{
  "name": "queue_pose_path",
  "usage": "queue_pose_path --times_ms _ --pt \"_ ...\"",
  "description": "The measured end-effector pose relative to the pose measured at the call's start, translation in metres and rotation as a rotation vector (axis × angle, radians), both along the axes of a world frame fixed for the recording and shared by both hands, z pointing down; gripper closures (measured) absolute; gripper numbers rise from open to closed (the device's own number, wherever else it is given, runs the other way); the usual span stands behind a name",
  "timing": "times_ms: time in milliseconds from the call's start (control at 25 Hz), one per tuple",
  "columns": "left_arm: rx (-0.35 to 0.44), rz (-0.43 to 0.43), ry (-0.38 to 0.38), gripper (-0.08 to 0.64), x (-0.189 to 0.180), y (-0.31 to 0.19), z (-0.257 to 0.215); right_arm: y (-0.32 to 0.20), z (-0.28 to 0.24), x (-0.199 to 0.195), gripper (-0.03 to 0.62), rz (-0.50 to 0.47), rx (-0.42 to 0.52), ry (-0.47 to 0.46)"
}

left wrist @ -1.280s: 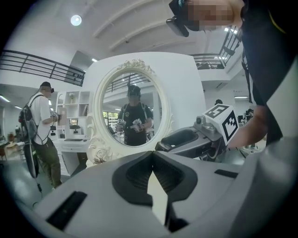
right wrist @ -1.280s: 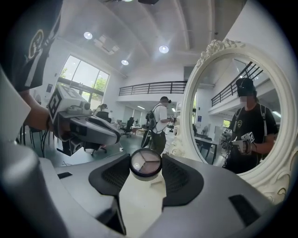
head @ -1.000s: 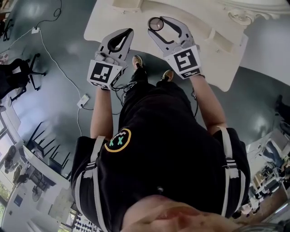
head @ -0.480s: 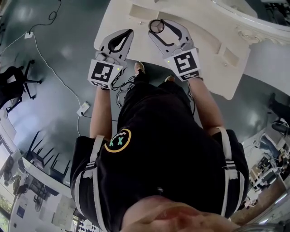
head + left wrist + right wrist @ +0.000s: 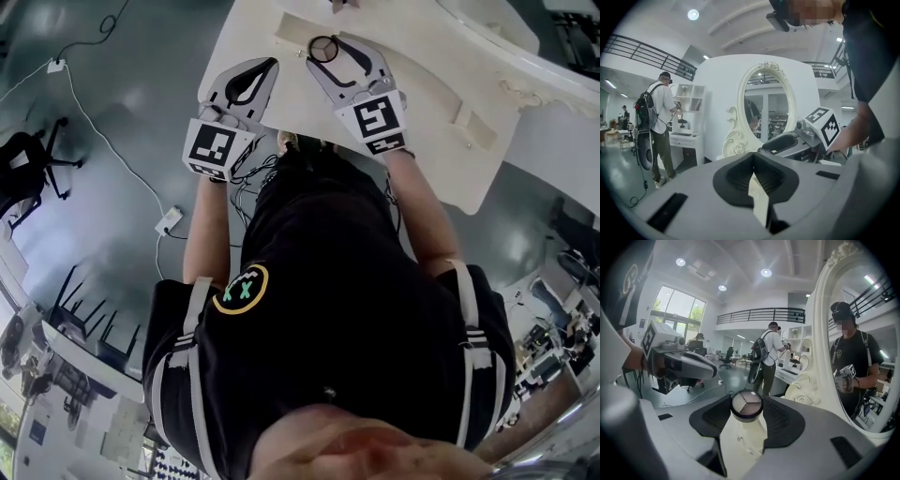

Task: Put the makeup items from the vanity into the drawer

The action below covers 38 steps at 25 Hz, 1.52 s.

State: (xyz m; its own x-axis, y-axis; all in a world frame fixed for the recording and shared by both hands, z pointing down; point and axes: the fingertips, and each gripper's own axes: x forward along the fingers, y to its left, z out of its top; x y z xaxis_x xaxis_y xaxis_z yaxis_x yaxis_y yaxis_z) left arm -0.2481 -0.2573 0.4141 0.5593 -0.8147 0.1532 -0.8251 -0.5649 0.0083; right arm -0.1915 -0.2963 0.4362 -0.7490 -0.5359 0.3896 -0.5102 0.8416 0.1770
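Observation:
A round eyeshadow compact (image 5: 746,405) with three brown shades sits between the pads of my right gripper (image 5: 746,408), which is shut on it. In the head view the compact (image 5: 325,48) hangs over the cream vanity top (image 5: 422,66), close to a raised cream rim (image 5: 287,28) that may be the drawer. My left gripper (image 5: 270,65) is beside it on the left, over the vanity's front edge. Its jaw tips meet with nothing between them (image 5: 752,163). Each gripper shows in the other's view: the right gripper (image 5: 787,143) and the left gripper (image 5: 689,365).
An oval mirror (image 5: 764,108) in an ornate white frame (image 5: 820,357) stands at the back of the vanity. A person with a backpack (image 5: 656,126) stands at another white desk (image 5: 686,140). Cables and a power strip (image 5: 171,214) lie on the grey floor, an office chair (image 5: 33,159) at far left.
Both grippers have moved forward, from the vanity's front edge to further over its top. The right one still carries the compact.

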Motion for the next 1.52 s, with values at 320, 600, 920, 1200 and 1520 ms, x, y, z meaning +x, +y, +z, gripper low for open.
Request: queue_pose_path --times_ms 320,600,920,1200,1520 --pt "-0.010 -0.029 -0.003 0.541 0.003 -0.010 0.000 -0.045 0.053 -0.015 0.356 0.013 -0.079 0.018" --pt "-0.028 -0.046 -0.009 0.541 0.002 -0.014 0.005 -0.071 0.124 -0.029 0.356 0.064 -0.191 0.092" --pt "-0.036 -0.046 -0.002 0.541 -0.003 -0.012 0.006 -0.084 0.162 -0.034 0.356 0.104 -0.222 0.181" --pt "-0.034 -0.045 0.006 0.541 -0.008 -0.010 0.007 -0.089 0.167 -0.032 0.354 0.129 -0.236 0.183" --pt "-0.032 -0.042 0.008 0.541 -0.011 -0.009 0.007 -0.086 0.166 -0.031 0.320 0.128 -0.241 0.176"
